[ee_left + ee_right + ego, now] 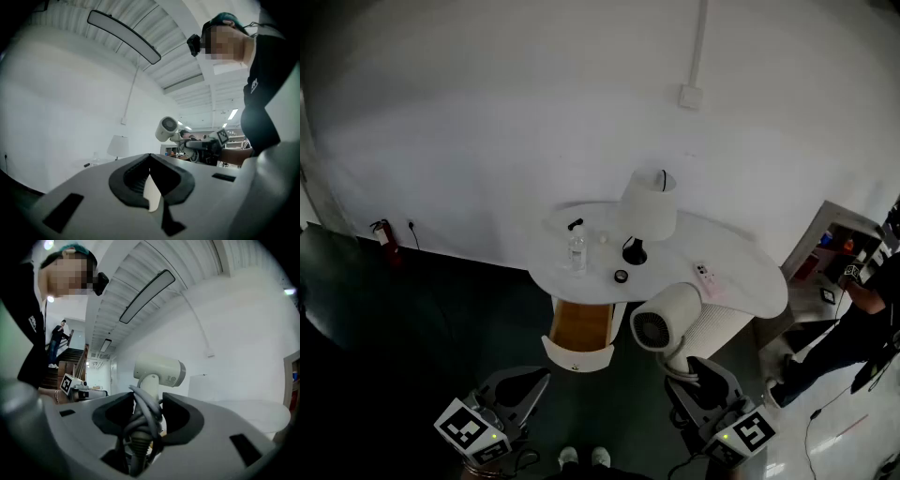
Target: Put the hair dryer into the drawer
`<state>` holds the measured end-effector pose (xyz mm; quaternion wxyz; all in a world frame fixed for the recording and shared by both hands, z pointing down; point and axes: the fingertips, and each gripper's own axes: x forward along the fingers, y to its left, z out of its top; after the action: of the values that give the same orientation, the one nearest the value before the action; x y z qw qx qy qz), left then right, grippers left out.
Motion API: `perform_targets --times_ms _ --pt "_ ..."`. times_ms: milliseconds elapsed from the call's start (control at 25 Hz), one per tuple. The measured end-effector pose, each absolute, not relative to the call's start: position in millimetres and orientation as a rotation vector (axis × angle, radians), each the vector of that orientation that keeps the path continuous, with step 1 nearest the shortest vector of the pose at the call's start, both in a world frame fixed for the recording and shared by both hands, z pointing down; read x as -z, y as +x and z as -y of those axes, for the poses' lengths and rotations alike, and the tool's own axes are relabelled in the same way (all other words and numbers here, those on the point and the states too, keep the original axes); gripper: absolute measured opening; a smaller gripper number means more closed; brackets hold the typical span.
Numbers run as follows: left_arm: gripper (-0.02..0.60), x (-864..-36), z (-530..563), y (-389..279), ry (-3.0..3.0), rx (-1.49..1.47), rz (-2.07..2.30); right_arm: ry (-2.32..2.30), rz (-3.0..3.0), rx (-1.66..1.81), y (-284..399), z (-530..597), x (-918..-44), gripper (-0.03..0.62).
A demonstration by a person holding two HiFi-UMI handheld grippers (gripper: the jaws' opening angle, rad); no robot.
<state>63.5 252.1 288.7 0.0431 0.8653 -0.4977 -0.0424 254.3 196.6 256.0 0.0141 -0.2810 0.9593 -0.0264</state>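
The hair dryer (661,323) is clamped by its cord-wrapped handle between the jaws of the right gripper (701,373). It is seen at the lower right of the head view, against the front edge of the white table (750,281) and just right of the open drawer (577,356). The left gripper (523,382), at the lower left, is seen with its jaws brought together and nothing between them.

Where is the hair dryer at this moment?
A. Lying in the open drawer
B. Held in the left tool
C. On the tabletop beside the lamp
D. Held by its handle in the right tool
D: the right tool has its jaws clamped on the cord-wrapped handle of the hair dryer, holding it in the air, outside the open drawer.
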Motion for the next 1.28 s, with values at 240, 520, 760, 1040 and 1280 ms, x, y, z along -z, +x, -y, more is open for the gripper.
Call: perform_targets --times_ms 240,520,760,1040,1280 --pt "0.008 -288.4 -255.8 62.9 2.624 0.126 1.536 -0.882 -3.016 0.022 255.7 -197.8 -252.2 0.207" --pt "0.008 -294.3 -261.7 57.7 2.548 0.173 1.578 -0.871 -3.013 0.065 260.9 -192.4 -251.0 0.207" --pt "0.008 -292.0 -257.0 59.0 2.517 0.203 1.632 -0.881 -3.025 0.043 268.9 -184.0 -253.4 0.207" --pt "0.008 -293.9 -260.5 70.6 2.486 0.225 1.684 -0.834 -3.030 0.089 279.8 -176.9 -264.7 0.207" --pt "0.008 -301.1 -266.6 84.2 2.451 0.236 1.714 -0.773 -3.050 0.076 284.3 -177.5 -269.0 0.207"
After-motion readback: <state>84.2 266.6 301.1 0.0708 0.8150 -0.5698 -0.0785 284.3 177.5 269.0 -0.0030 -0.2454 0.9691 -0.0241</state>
